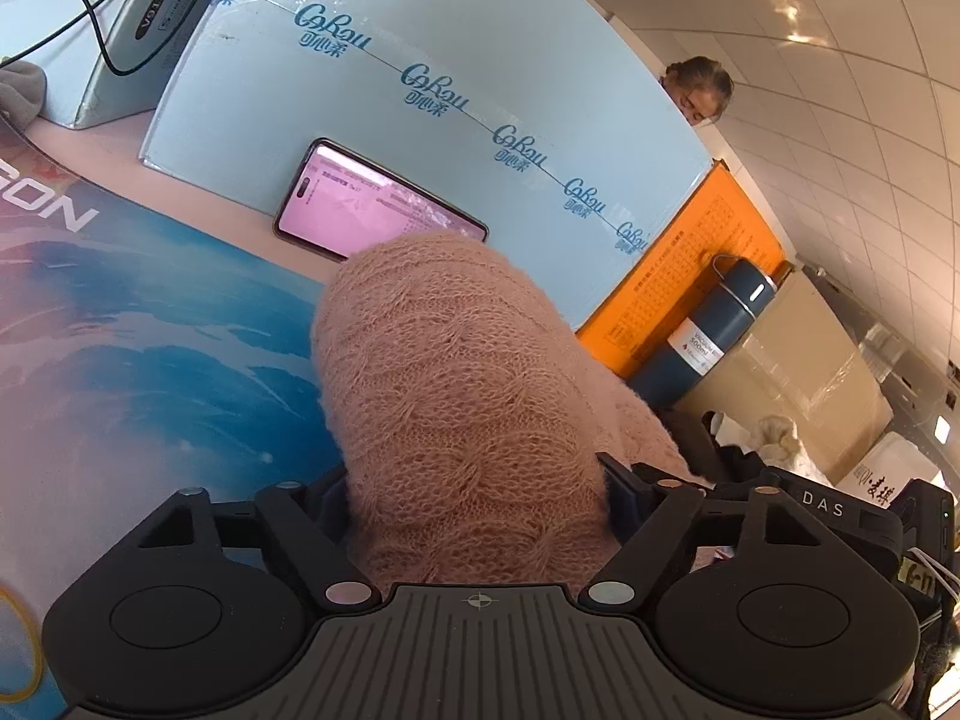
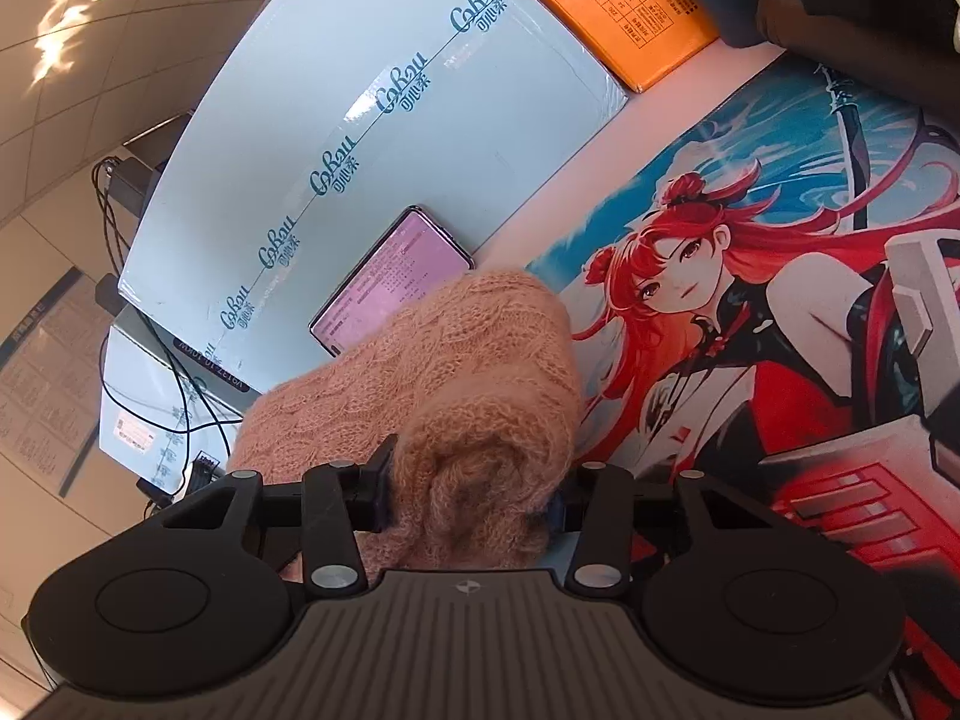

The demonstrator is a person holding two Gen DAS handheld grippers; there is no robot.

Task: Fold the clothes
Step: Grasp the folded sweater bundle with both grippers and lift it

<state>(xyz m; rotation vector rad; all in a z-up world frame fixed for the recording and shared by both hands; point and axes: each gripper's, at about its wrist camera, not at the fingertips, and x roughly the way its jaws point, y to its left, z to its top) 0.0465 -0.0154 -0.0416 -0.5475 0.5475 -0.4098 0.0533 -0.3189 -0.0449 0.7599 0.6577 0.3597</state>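
A pink fuzzy knit garment (image 1: 444, 396) is bunched into a thick roll and fills the middle of the left wrist view. My left gripper (image 1: 480, 495) is shut on one end of it, with the knit bulging between the jaws. The same garment (image 2: 480, 396) shows in the right wrist view. My right gripper (image 2: 474, 495) is shut on its other end. The roll is held above a printed anime desk mat (image 2: 750, 330), which also shows in the left wrist view (image 1: 138, 360). The fingertips are hidden in the knit.
A lit phone (image 1: 360, 204) leans on a pale blue carton (image 1: 420, 90) behind the mat. An orange box (image 1: 690, 276) and a dark blue flask (image 1: 702, 336) stand to the right. Black cables (image 1: 90, 6) run over a second carton. A person (image 1: 699, 90) sits behind.
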